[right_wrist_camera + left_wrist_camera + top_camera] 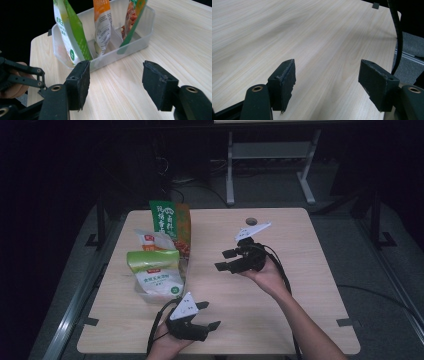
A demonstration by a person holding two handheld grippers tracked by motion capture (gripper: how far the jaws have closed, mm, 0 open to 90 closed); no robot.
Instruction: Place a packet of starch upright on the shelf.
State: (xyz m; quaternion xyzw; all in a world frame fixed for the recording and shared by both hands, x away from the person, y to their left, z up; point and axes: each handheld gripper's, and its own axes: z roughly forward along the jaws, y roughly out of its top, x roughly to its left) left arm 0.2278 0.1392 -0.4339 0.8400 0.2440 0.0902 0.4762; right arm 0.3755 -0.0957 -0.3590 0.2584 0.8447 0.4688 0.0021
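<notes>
**Both hand-held grippers empty, right one lined up on the packet bin**

Setup: a clear plastic bin (183, 270) sits on the left part of the worktop (300, 285). Three food packets stand upright in it, one behind the other. Nearest is a white packet with a light green top (154, 274). Behind it is a white and orange packet (156, 241). Farthest is a dark green and orange packet (171, 224). In the right gripper view thin dividers show between them, so each seems to have its own slot.

Right hand-held gripper (230, 260): held above the middle of the worktop, just right of the bin, jaws wide apart with nothing between them. Its own camera looks straight at the bin's long side (130, 47), with the white and orange packet (103, 25) roughly centred between the jaws.

Left hand-held gripper (206, 315): near edge of the worktop, low, pointing right, away from the bin. Jaws apart and empty; bare wood (317, 40) ahead of them.

Step, as I judge it: approach to the bin, no contact yet. Whether a packet is to be pulled out I cannot confirm.

Next move, if a packet is the target: bring the right gripper left and above the bin, then pinch one packet near its top edge. The packets look thin and floppy, and they stand close together. The jaws would need to enter cleanly between neighbours and clear the bin wall.
</notes>
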